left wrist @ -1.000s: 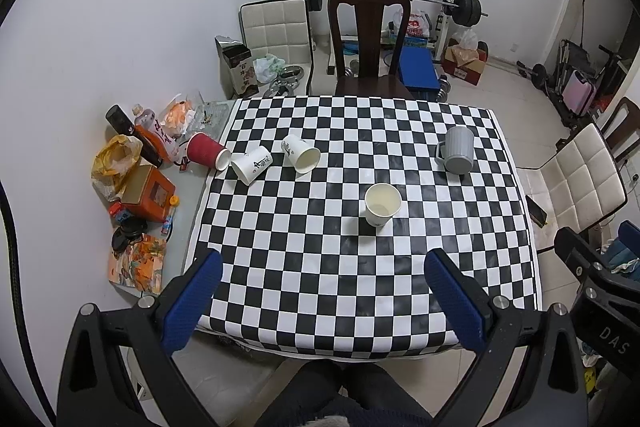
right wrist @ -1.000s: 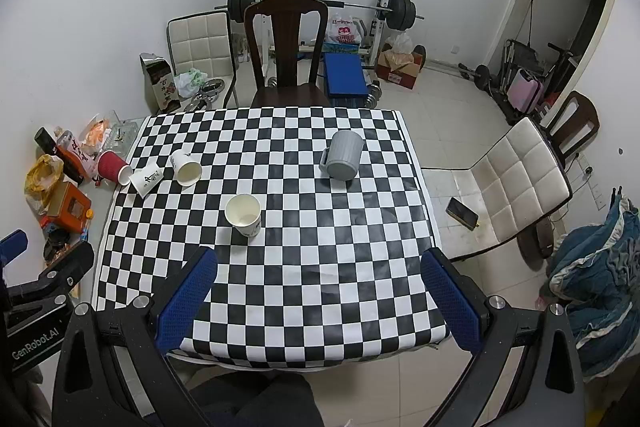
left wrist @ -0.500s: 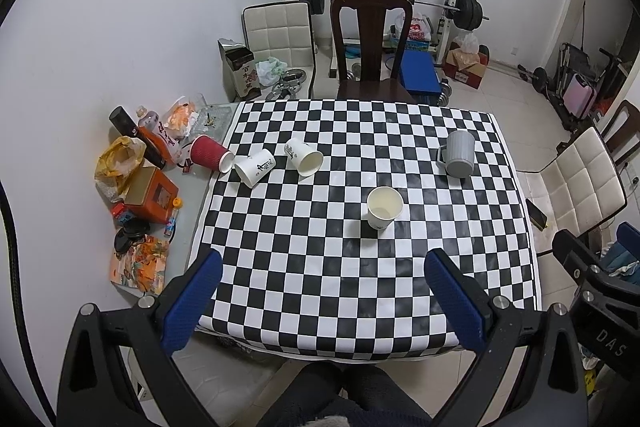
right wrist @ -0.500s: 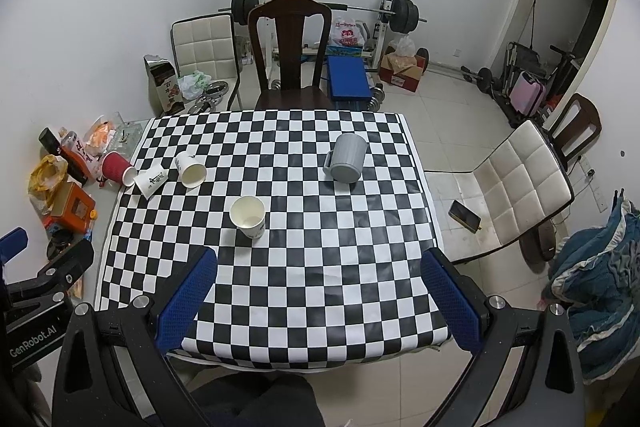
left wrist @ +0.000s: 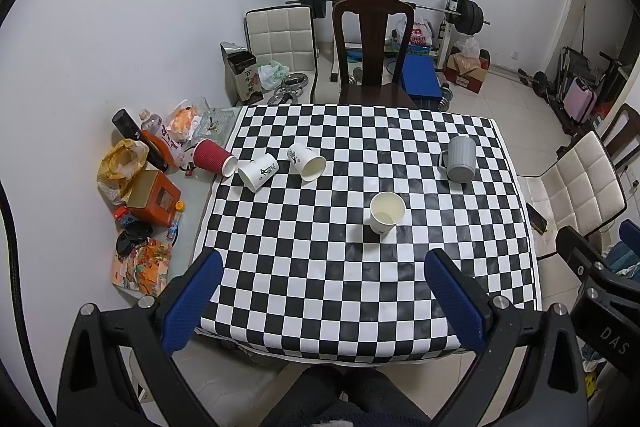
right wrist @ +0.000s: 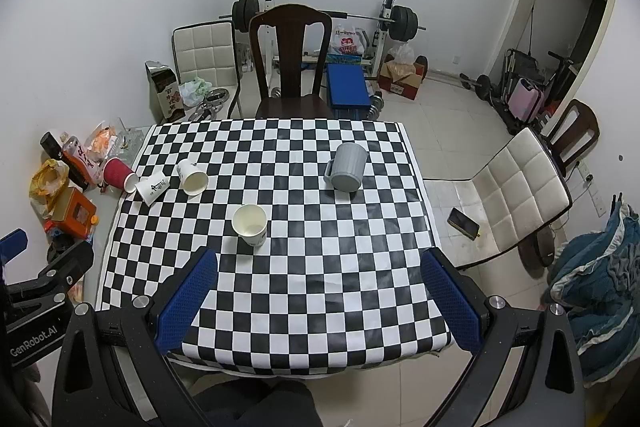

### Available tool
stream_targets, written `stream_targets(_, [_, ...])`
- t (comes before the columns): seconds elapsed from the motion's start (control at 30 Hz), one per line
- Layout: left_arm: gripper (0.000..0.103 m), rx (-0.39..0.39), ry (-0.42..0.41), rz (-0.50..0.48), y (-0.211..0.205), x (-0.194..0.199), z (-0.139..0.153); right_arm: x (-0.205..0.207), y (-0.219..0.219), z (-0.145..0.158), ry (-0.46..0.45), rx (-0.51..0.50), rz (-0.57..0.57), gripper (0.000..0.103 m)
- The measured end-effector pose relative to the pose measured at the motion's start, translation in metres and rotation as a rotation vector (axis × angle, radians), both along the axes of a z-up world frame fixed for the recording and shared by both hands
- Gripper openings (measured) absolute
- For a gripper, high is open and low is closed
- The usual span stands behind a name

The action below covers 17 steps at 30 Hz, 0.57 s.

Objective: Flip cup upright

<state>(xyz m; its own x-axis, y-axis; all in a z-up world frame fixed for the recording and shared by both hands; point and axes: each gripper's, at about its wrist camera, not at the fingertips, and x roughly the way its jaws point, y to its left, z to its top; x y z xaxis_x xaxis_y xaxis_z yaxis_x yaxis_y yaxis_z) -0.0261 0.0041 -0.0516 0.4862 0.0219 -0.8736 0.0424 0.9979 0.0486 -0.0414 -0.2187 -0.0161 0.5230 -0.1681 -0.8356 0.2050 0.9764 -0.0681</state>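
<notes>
A grey mug (left wrist: pixel 460 159) (right wrist: pixel 347 167) stands mouth-down at the right of the checkered table (left wrist: pixel 360 283) (right wrist: pixel 312 291). A white paper cup (left wrist: pixel 386 212) (right wrist: pixel 250 225) stands upright near the middle. Two white paper cups (left wrist: pixel 259 171) (left wrist: pixel 307 161) and a red cup (left wrist: pixel 213 157) lie on their sides at the left; they also show in the right wrist view (right wrist: pixel 152 187) (right wrist: pixel 192 176) (right wrist: pixel 119 174). My left gripper (left wrist: pixel 324 301) and right gripper (right wrist: pixel 318 301) are both open and empty, high above the table's near edge.
Snack bags, bottles and an orange box (left wrist: pixel 154 198) crowd the table's left strip. A dark wooden chair (left wrist: pixel 373 47) stands behind the table, a white chair (right wrist: pixel 516 183) with a phone (right wrist: pixel 463 223) to the right. Gym weights line the back wall.
Both grippers have drawn back and up a little, so the table looks slightly smaller. Nothing on the table has moved.
</notes>
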Motion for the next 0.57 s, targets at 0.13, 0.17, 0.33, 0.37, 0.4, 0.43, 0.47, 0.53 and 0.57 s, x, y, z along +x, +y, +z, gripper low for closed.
stream_targets(0.13, [0.103,-0.001,0.001,-0.001,0.0014,-0.0009,-0.0011,0.0006,-0.0008,-0.0001,-0.002,0.0,0.002,0.103])
stream_targets(0.17, [0.103,-0.001,0.001,-0.005,0.0027,0.0023,-0.0023,0.001,-0.0012,-0.0003,-0.003,-0.002,0.003,0.103])
stream_targets(0.33, [0.103,-0.001,0.0,-0.009,0.0033,-0.0017,-0.0023,-0.0005,-0.0008,-0.0012,-0.002,-0.002,-0.001,0.103])
stream_targets(0.37, [0.103,0.001,-0.002,-0.01,0.0038,-0.0004,-0.0028,-0.0002,-0.0016,-0.0012,-0.002,0.001,-0.002,0.103])
stream_targets(0.4, [0.103,0.002,-0.003,-0.011,0.0036,-0.0015,-0.0027,-0.003,0.0019,-0.001,-0.004,-0.001,-0.003,0.103])
stream_targets(0.43, [0.103,0.001,-0.005,-0.011,0.0037,-0.0024,-0.0026,-0.0034,0.0022,-0.0012,-0.003,-0.002,-0.003,0.103])
stream_targets(0.47, [0.103,-0.001,-0.006,-0.007,0.0038,-0.0008,-0.0029,-0.0014,-0.0004,-0.0014,-0.004,-0.001,-0.003,0.103])
stream_targets(0.53, [0.103,0.0,-0.003,-0.008,0.0036,0.001,-0.0043,-0.0045,0.0028,-0.0017,-0.005,-0.001,-0.002,0.103])
stream_targets(0.57, [0.103,0.0,-0.003,-0.006,0.0041,0.0021,-0.0049,-0.0026,0.0004,-0.002,-0.006,0.0,-0.003,0.103])
